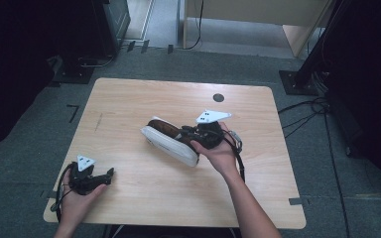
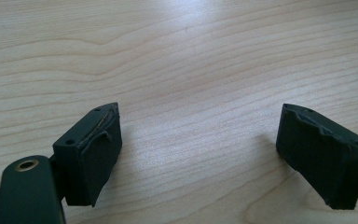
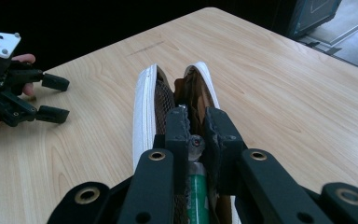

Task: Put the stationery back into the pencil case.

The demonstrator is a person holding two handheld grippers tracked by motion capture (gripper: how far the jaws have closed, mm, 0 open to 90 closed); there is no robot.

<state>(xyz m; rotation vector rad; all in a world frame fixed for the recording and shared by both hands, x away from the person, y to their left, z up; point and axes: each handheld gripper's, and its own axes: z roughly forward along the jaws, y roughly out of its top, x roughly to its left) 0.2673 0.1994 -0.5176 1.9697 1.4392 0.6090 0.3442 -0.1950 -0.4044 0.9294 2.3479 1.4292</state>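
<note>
Left gripper (image 1: 110, 174): it rests low at the near left corner of the wooden surface (image 1: 129, 99), held in the person's left hand (image 1: 77, 198). Its jaws stand wide apart with nothing but bare wood grain between them, as the left gripper view confirms. It is released and idle, well apart from the work, judged to be parked clear so as not to obstruct the other hand.

Shoe (image 1: 171, 141): a brown shoe with a white sole lies near the middle of the surface, directly ahead of the right gripper and well to the right of the left one. In the right gripper view the white sole edges (image 3: 142, 116) rise on either side of a brown mesh interior, so the shoe appears tipped with its opening presented to that gripper.

Right gripper (image 3: 196, 122): clenched, its jaws pinched together on a part of the shoe's brown upper at the opening, the person's right hand (image 1: 218, 153) behind it. The grip is judged to steady or lift the shoe by its collar.

Markings: no brand, label or legible writing can be made out on the shoe or grippers.
</note>
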